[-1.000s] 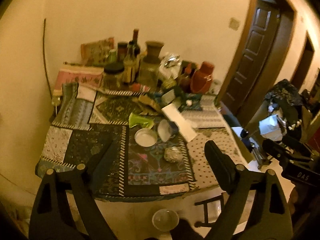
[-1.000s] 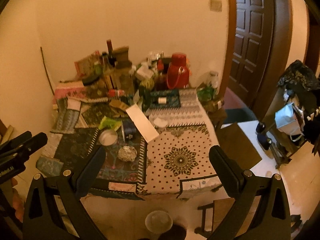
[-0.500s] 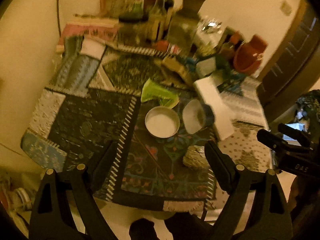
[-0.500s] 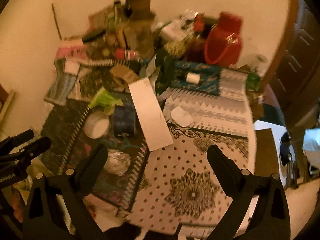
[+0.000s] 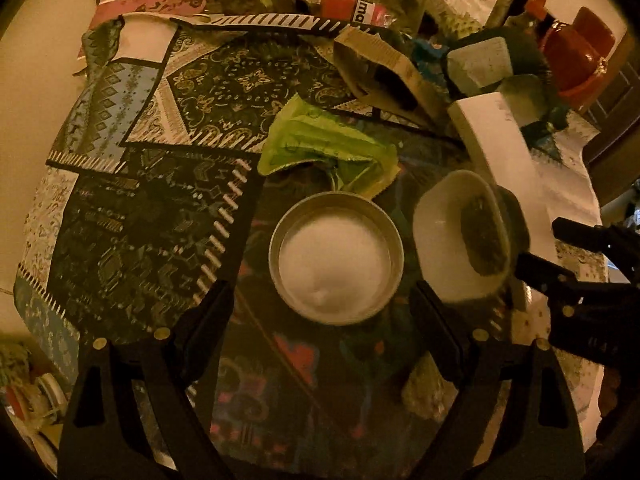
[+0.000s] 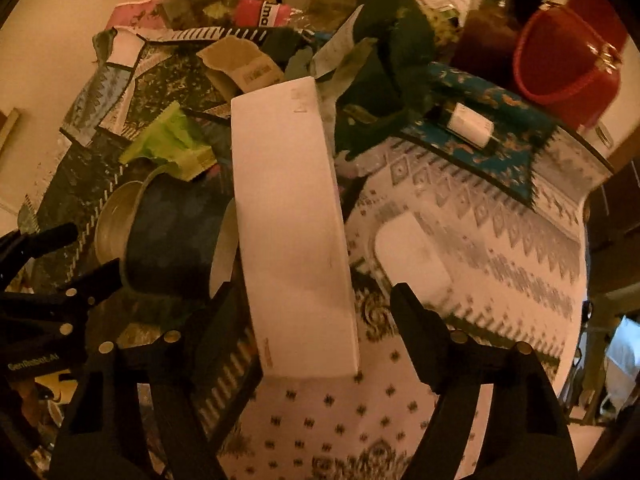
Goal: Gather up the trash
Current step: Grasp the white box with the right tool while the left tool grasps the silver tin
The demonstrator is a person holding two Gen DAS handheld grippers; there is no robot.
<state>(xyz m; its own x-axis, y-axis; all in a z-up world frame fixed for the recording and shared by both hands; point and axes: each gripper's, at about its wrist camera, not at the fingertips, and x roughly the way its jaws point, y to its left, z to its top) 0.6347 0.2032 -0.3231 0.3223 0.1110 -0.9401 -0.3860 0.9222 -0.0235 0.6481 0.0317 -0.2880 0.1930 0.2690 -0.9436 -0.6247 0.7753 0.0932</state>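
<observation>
My left gripper [image 5: 320, 312] is open, low over a round metal tin lid [image 5: 336, 258] with a white inside. A tipped blue paper cup [image 5: 460, 236] lies right of it, a green wrapper [image 5: 324, 144] behind, a foil ball [image 5: 424, 388] near my right finger. My right gripper [image 6: 316, 308] is open, its fingers astride the near end of a long white box [image 6: 292, 216]. The blue cup [image 6: 172, 236], green wrapper [image 6: 168, 140] and a white scrap [image 6: 412, 256] also show in the right wrist view. The right gripper also shows in the left wrist view [image 5: 576, 264].
The table wears patchwork cloths [image 5: 140, 208]. Its back is crowded with bottles, jars, a torn cardboard box [image 5: 384, 68], a red jug [image 6: 568, 64] and a small bottle [image 6: 468, 122] on a teal mat. The left gripper's body [image 6: 44, 304] is at left.
Both grippers have dropped down and forward close to the table. The left one now hovers over the tin lid; the right one has come up to the white box's near end.
</observation>
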